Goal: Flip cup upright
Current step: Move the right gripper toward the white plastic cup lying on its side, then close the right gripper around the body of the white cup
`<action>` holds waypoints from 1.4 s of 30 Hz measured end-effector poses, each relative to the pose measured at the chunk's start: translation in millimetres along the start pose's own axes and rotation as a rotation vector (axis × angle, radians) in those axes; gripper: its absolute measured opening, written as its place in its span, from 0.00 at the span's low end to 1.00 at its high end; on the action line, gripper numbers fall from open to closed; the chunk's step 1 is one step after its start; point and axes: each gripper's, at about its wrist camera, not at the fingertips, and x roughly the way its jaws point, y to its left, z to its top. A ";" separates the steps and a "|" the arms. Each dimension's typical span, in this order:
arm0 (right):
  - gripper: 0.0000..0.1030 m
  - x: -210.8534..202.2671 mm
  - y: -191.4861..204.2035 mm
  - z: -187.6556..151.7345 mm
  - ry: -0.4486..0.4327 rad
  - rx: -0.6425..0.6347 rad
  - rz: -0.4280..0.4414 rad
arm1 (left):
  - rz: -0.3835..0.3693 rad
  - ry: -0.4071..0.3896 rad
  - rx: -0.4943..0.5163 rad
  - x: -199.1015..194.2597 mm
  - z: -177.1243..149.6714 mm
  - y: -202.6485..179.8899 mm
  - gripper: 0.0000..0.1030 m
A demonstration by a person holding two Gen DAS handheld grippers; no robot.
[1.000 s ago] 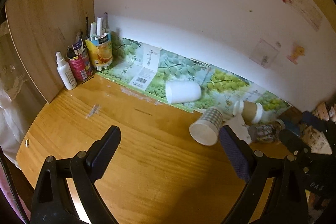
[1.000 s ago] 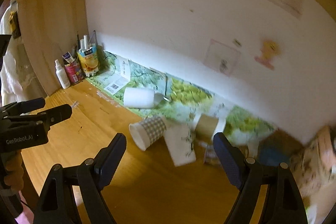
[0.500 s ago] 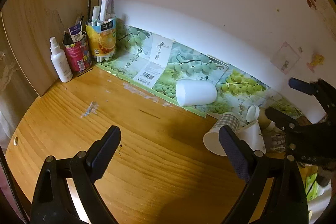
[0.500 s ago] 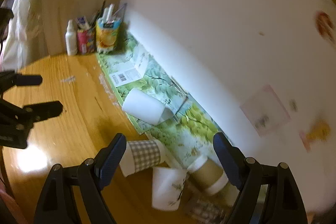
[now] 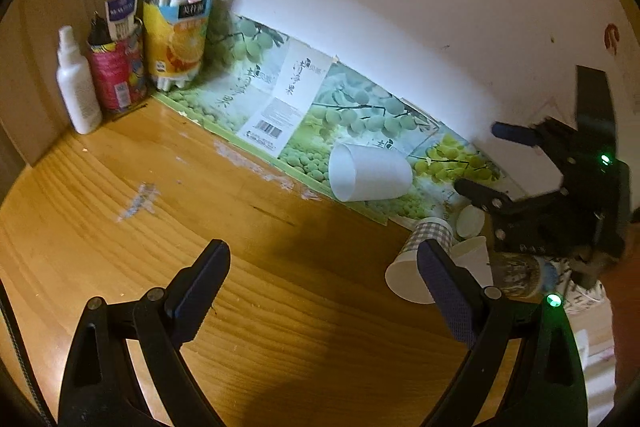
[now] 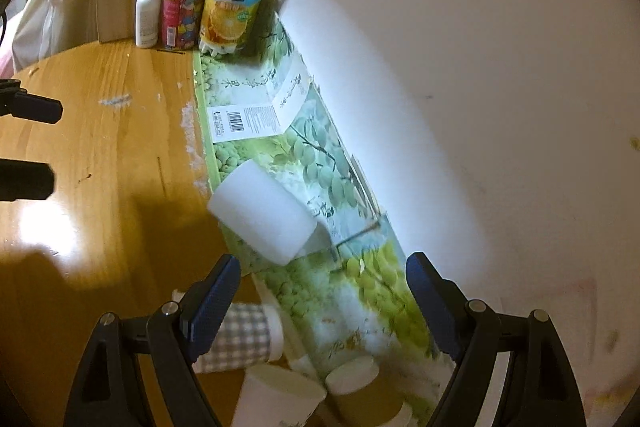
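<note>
A white paper cup (image 5: pixel 370 173) lies on its side on the green grape-print sheet (image 5: pixel 320 111) by the wall; it also shows in the right wrist view (image 6: pixel 264 217). A checkered cup (image 5: pixel 420 259) lies on its side with other cups (image 5: pixel 472 223) to the right. My left gripper (image 5: pixel 324 291) is open and empty over the wooden table. My right gripper (image 6: pixel 322 299) is open and empty, just short of the white cup's base; it also shows in the left wrist view (image 5: pixel 488 161). The checkered cup (image 6: pixel 236 335) lies by its left finger.
A white spray bottle (image 5: pixel 76 83), a red can (image 5: pixel 116 71) and an orange juice carton (image 5: pixel 178 43) holding pens stand in the back left corner. A wooden side panel (image 5: pixel 48 7) closes the left. The white wall (image 5: pixel 400 7) runs behind the sheet.
Both grippers have moved forward and left toward the white cup. The right gripper has swung round along the wall and the white cup now lies close before its fingers.
</note>
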 end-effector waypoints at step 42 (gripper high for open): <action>0.77 120.9 51.3 40.6 0.233 -0.462 0.259 | -0.019 0.082 0.145 5.9 -16.5 15.3 0.93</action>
